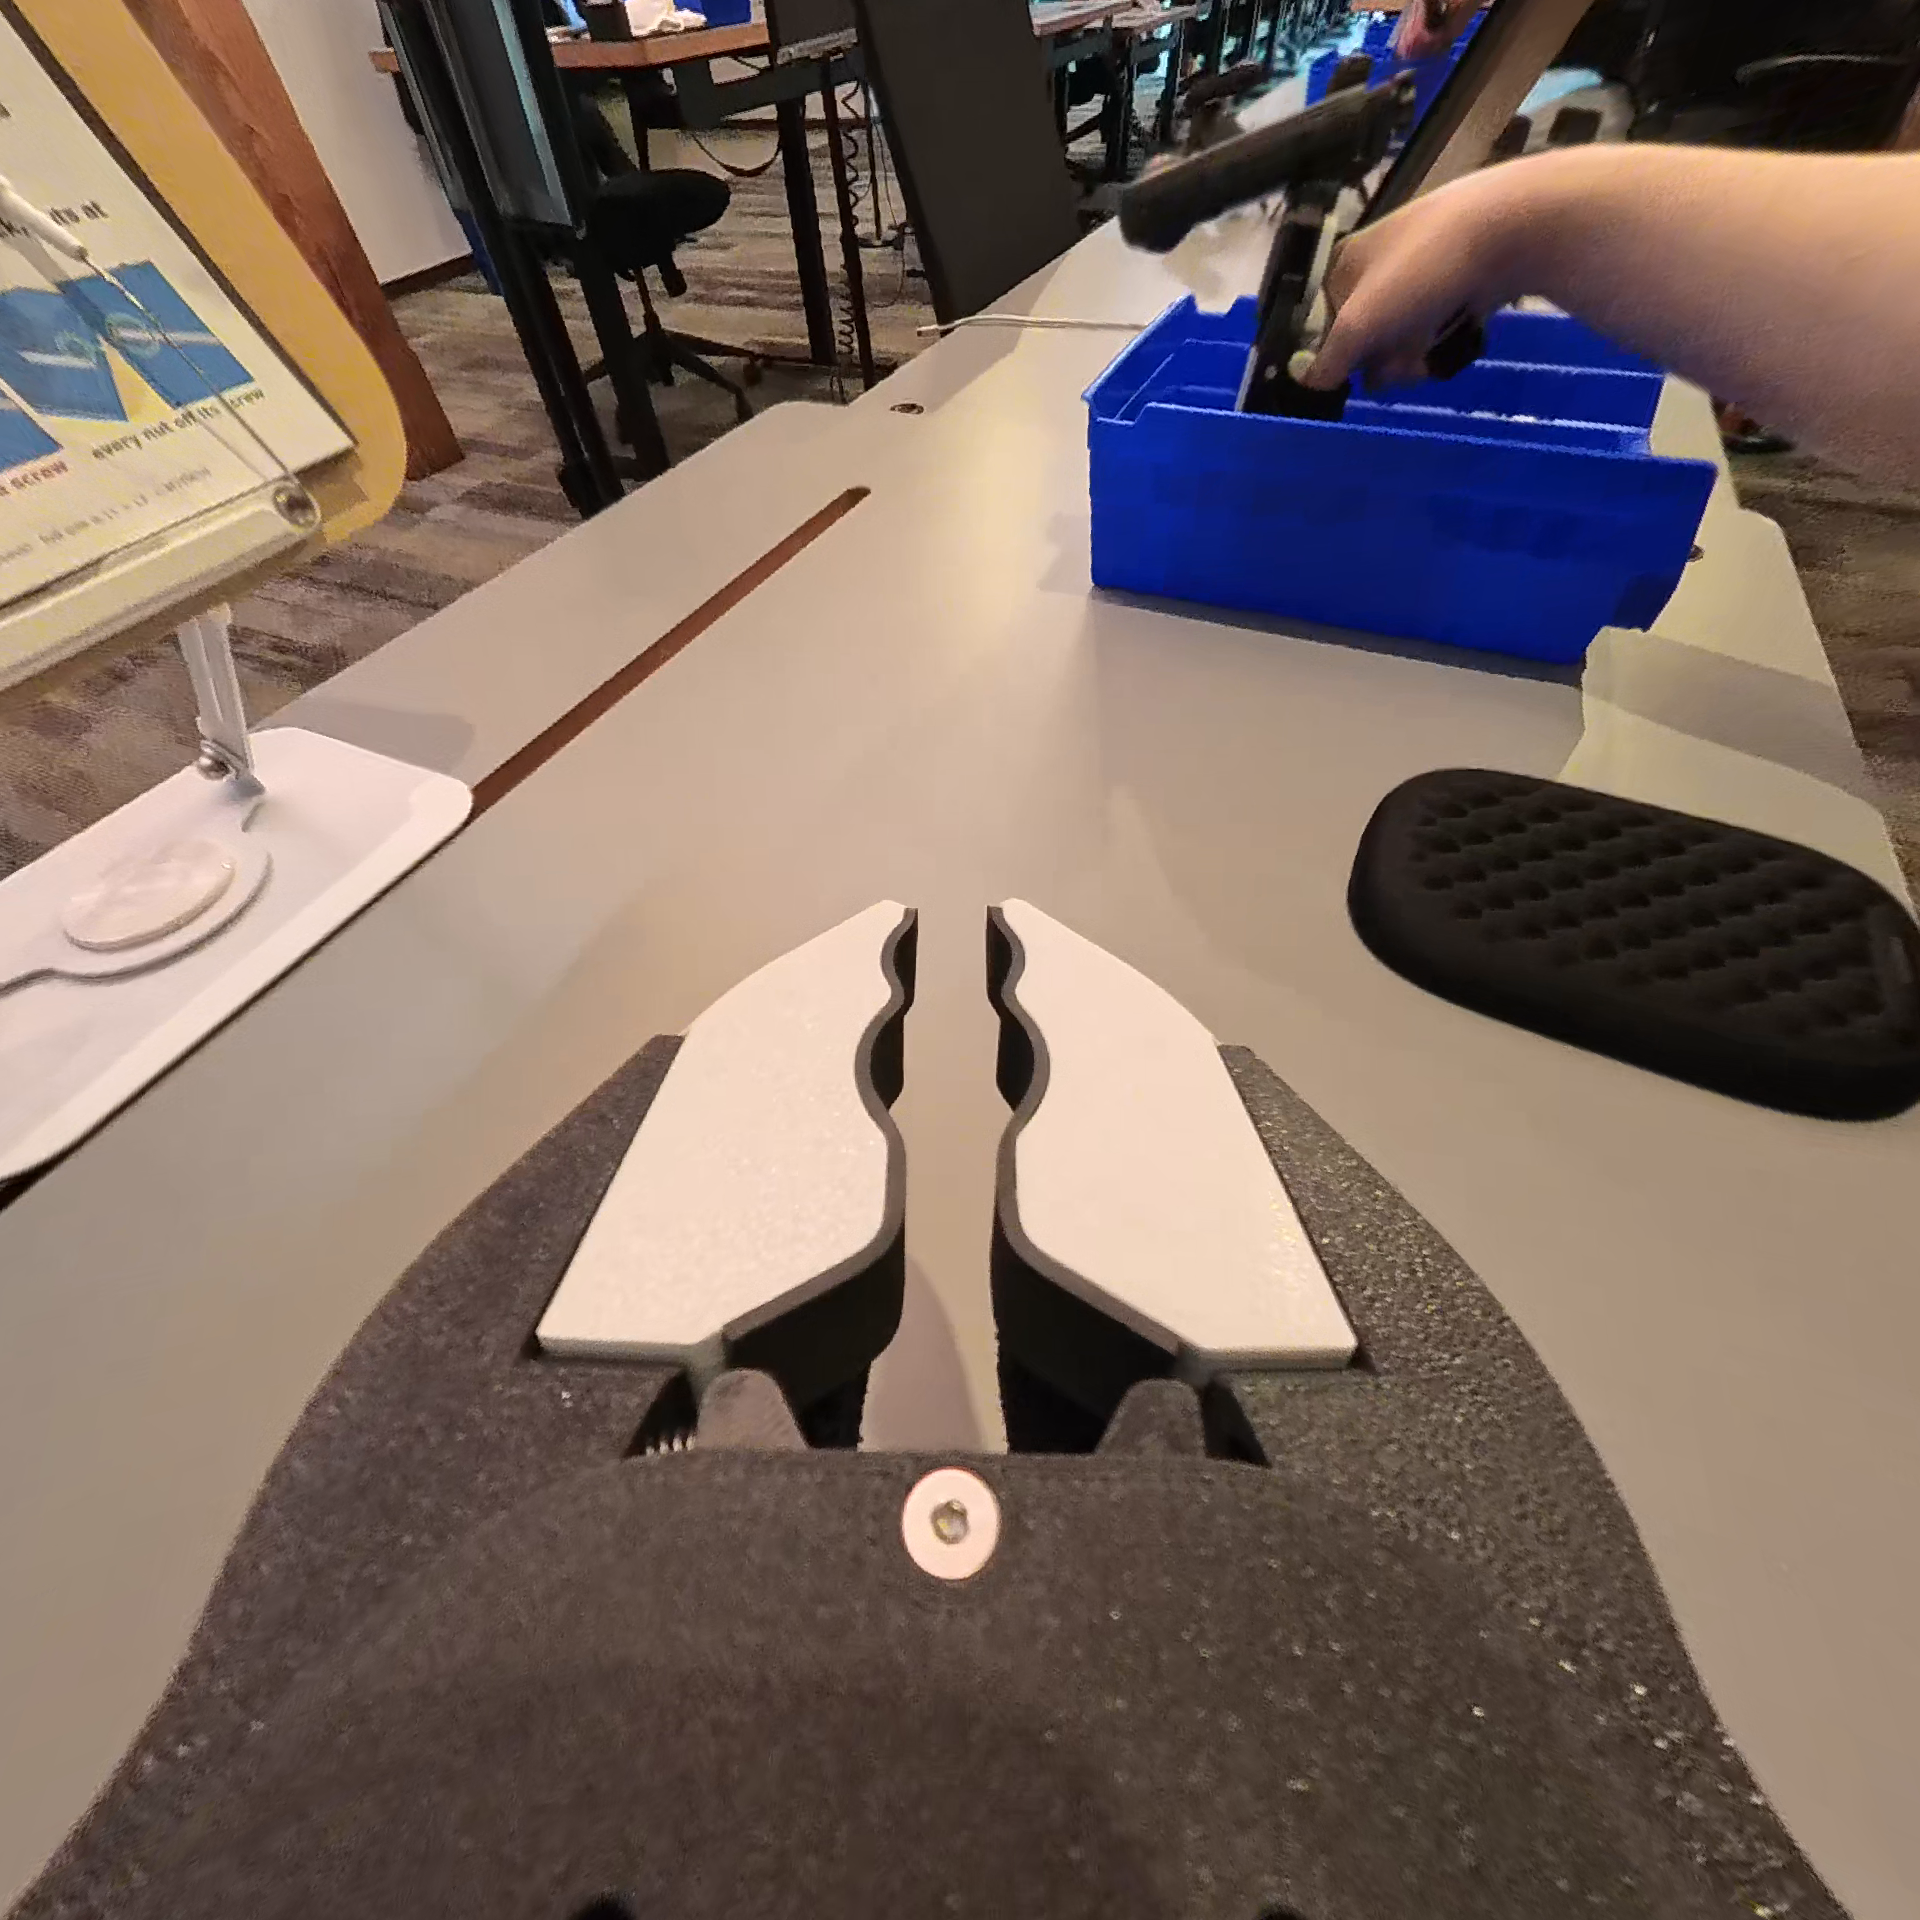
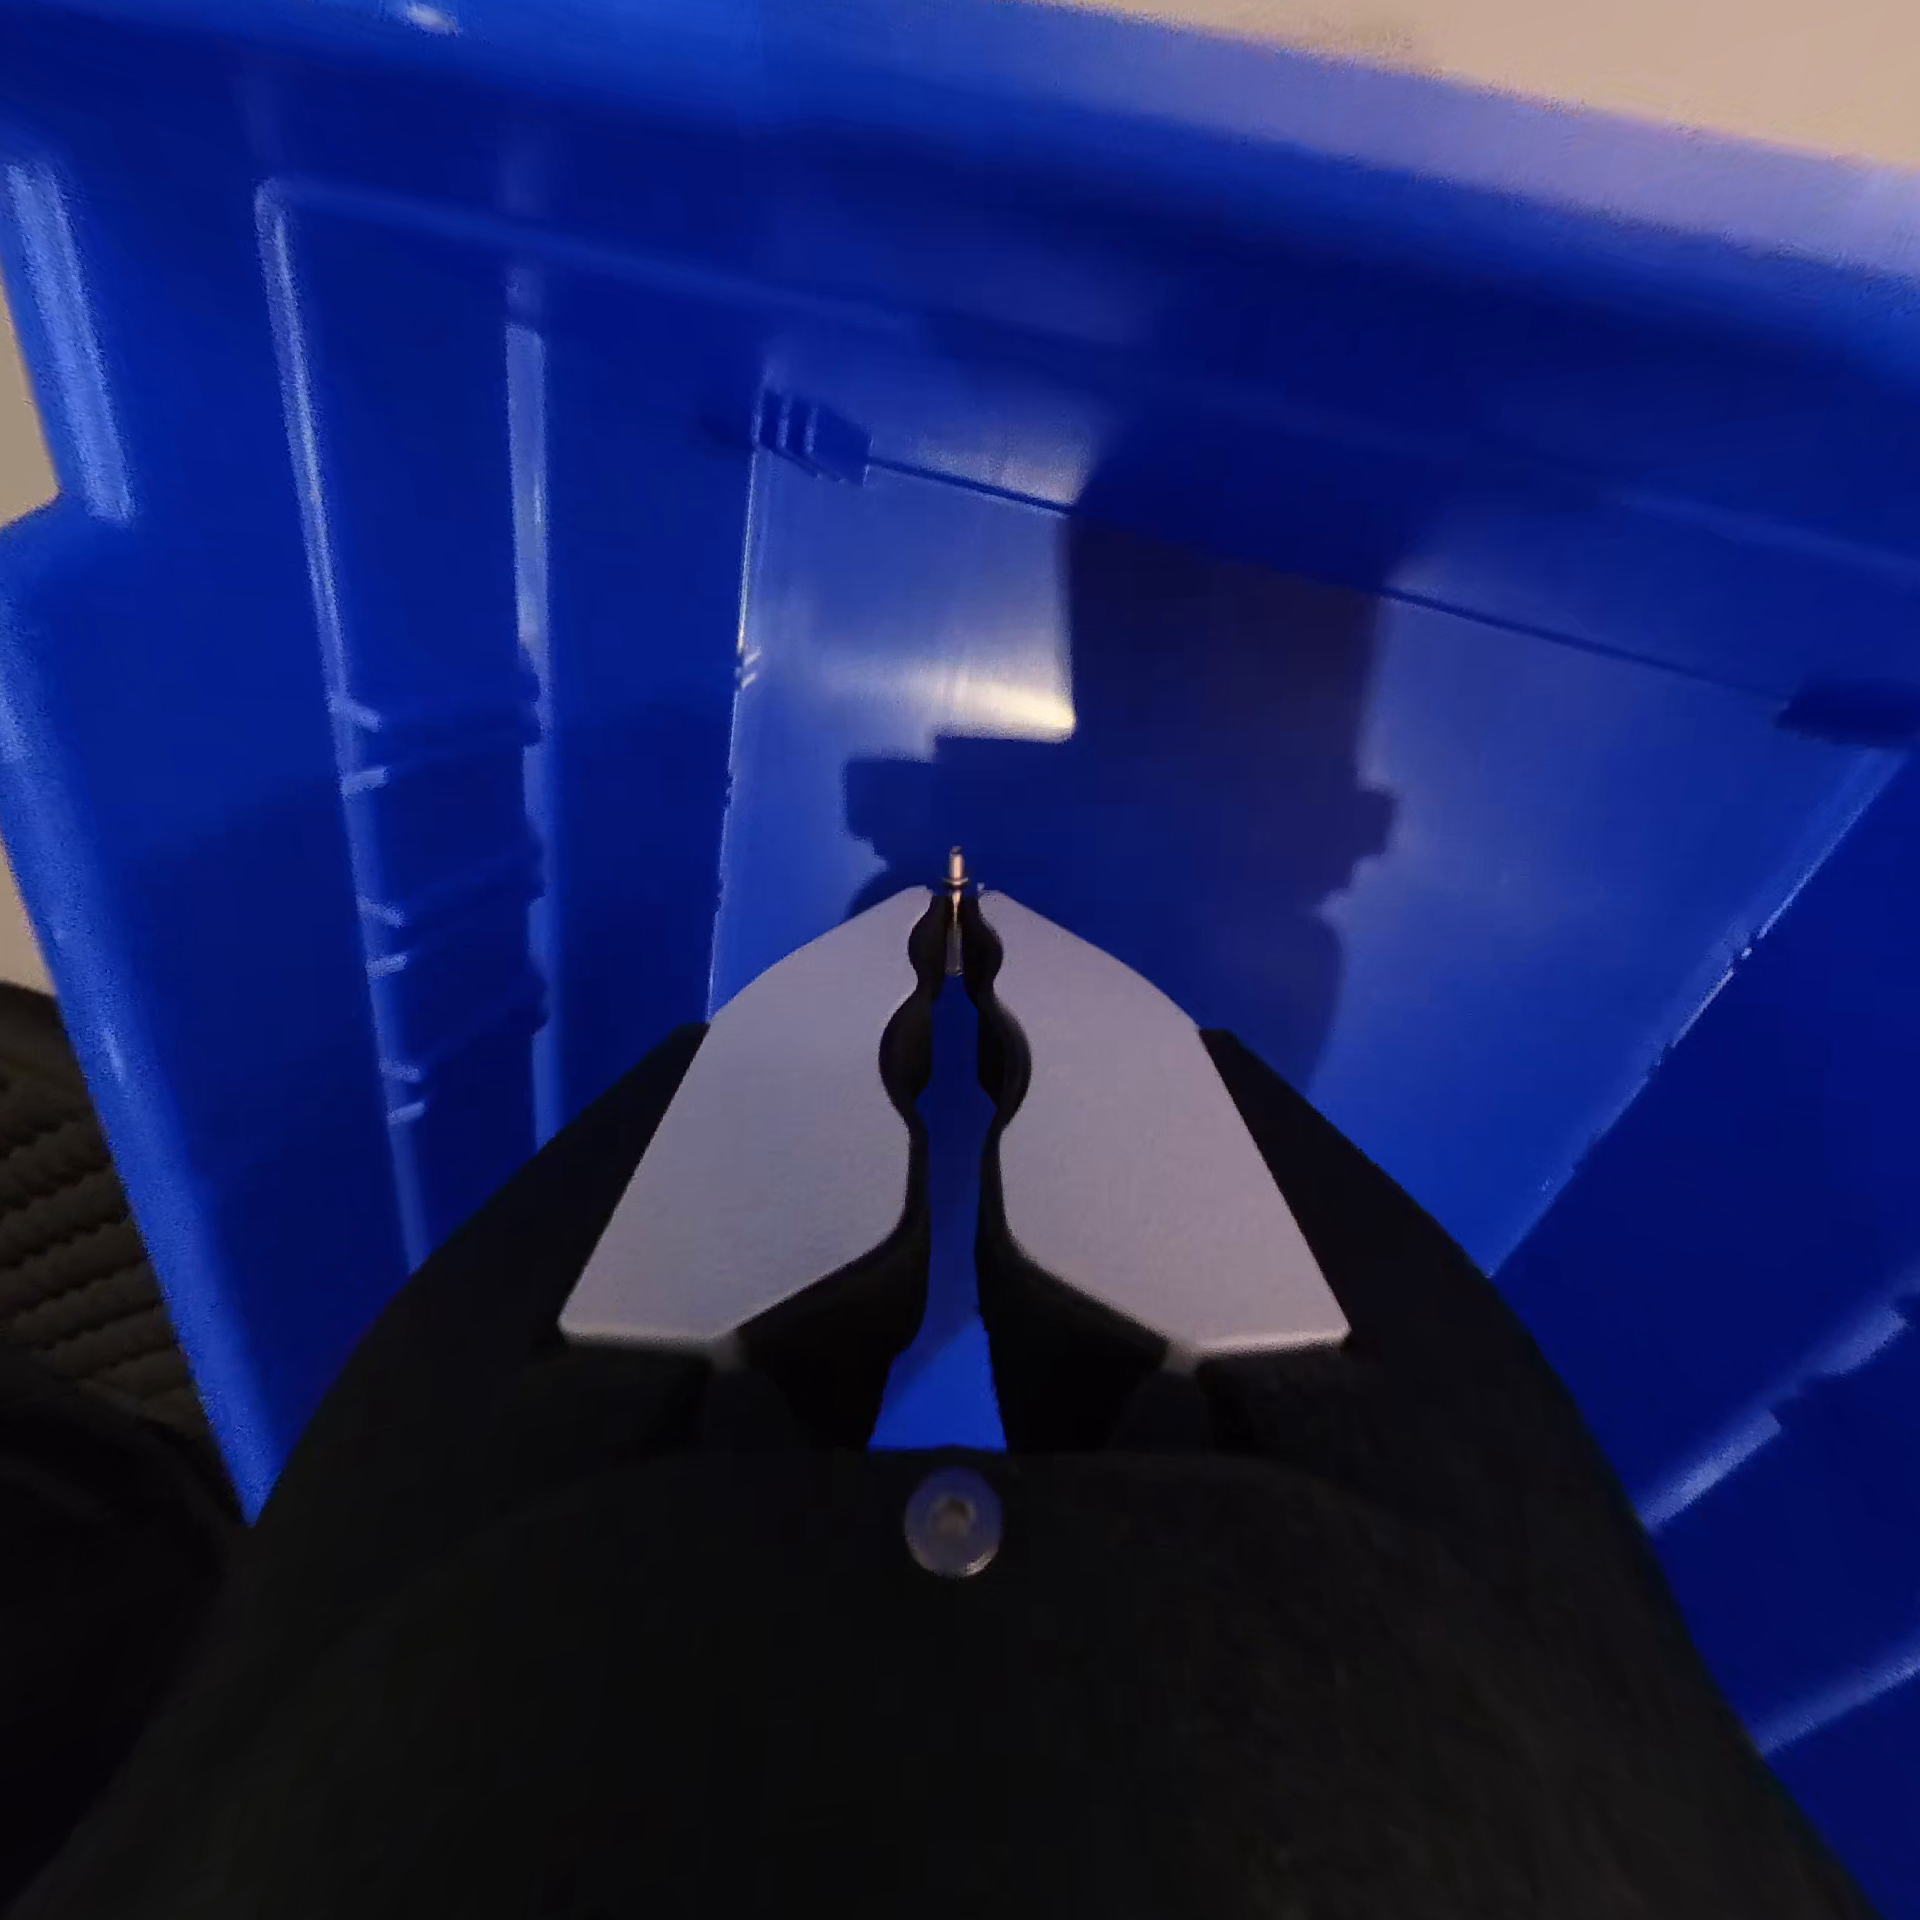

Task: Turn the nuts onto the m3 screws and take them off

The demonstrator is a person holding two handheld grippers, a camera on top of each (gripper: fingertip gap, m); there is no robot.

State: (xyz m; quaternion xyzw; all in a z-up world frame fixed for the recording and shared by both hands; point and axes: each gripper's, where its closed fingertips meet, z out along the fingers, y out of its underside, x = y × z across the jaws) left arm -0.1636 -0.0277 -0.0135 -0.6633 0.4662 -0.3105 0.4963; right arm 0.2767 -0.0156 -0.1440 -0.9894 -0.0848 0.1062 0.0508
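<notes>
My right gripper is shut on a small silver screw that carries a nut near its tip. It holds the screw inside an empty compartment of the blue bin. In the left wrist view the right gripper reaches down into the blue bin, held by a person's hand. My left gripper hovers low over the grey table, well short of the bin. Its fingers stand slightly apart with nothing between them.
A black perforated pad lies on the table right of the left gripper; its corner shows in the right wrist view. A white stand base with an instruction board sits at left. A slot runs along the table. One gripper's finger ends stand about 45 cm off the other's.
</notes>
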